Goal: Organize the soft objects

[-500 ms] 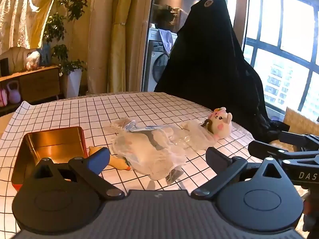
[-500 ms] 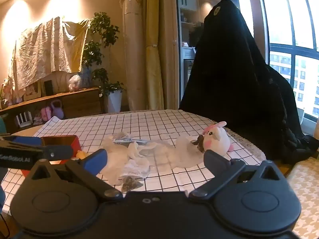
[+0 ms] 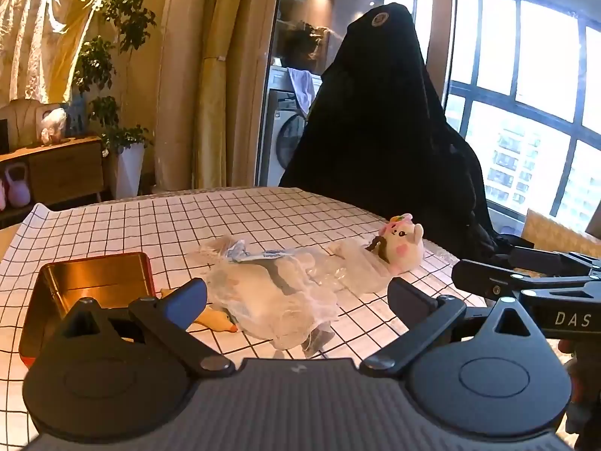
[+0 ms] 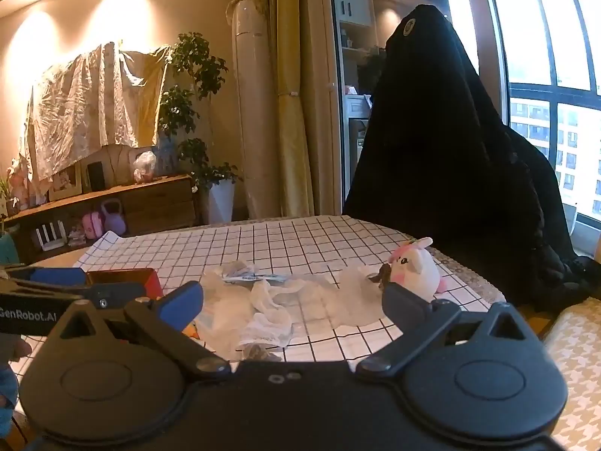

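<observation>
A crumpled clear plastic bag (image 3: 274,297) (image 4: 263,312) with something white inside lies mid-table, straight ahead of both grippers. A second clear bag (image 3: 357,259) lies to its right, reaching a white and pink plush toy (image 3: 403,242) (image 4: 417,272). A yellow duck toy (image 3: 216,321) pokes out from under the left bag. An open red tin (image 3: 94,278) (image 4: 150,282) with a gold inside sits at the left. My left gripper (image 3: 296,297) hovers open before the bag, holding nothing. My right gripper (image 4: 293,300) is likewise open and empty, to the right of the left one.
A black-and-white checked cloth (image 3: 225,218) covers the table. Behind its far right edge stands a tall shape draped in black (image 3: 383,131). A houndstooth seat (image 4: 574,338) lies off the table's right side. A sideboard with plants (image 4: 157,195) lines the far wall.
</observation>
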`<move>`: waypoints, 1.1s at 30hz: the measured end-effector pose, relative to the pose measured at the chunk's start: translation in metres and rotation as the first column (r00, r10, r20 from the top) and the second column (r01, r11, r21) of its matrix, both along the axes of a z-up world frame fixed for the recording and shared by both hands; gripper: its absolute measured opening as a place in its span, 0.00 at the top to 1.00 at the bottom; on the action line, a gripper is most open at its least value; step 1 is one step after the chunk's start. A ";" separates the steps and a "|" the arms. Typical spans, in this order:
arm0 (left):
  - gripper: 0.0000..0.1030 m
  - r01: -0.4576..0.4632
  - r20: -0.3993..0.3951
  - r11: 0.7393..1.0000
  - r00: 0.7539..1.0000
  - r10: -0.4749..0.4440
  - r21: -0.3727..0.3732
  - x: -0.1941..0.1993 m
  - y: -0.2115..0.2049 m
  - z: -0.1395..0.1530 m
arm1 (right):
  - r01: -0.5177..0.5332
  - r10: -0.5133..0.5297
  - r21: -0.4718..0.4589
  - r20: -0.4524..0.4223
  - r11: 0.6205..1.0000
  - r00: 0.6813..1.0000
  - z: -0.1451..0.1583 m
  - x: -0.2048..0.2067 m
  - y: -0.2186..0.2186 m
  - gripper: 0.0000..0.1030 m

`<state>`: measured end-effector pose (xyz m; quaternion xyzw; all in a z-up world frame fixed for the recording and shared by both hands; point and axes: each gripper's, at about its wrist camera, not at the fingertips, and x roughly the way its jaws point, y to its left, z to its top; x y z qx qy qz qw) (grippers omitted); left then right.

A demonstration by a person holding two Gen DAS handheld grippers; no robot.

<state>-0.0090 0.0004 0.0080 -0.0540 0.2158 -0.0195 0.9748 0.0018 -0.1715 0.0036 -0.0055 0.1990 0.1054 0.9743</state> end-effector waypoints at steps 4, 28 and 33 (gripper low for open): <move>0.00 0.001 0.001 1.000 1.000 -0.001 0.003 -0.002 -0.001 0.001 | -0.004 0.004 -0.005 -0.001 1.000 1.000 0.007 -0.003 0.003 0.02; 0.00 -0.001 -0.016 1.000 1.000 0.001 0.006 -0.001 -0.003 0.007 | -0.002 0.002 -0.003 -0.004 1.000 1.000 0.010 -0.005 0.004 0.06; 0.00 -0.006 -0.022 1.000 1.000 0.006 -0.008 0.000 0.000 0.006 | -0.004 0.004 0.002 -0.004 1.000 1.000 0.010 -0.006 0.003 0.06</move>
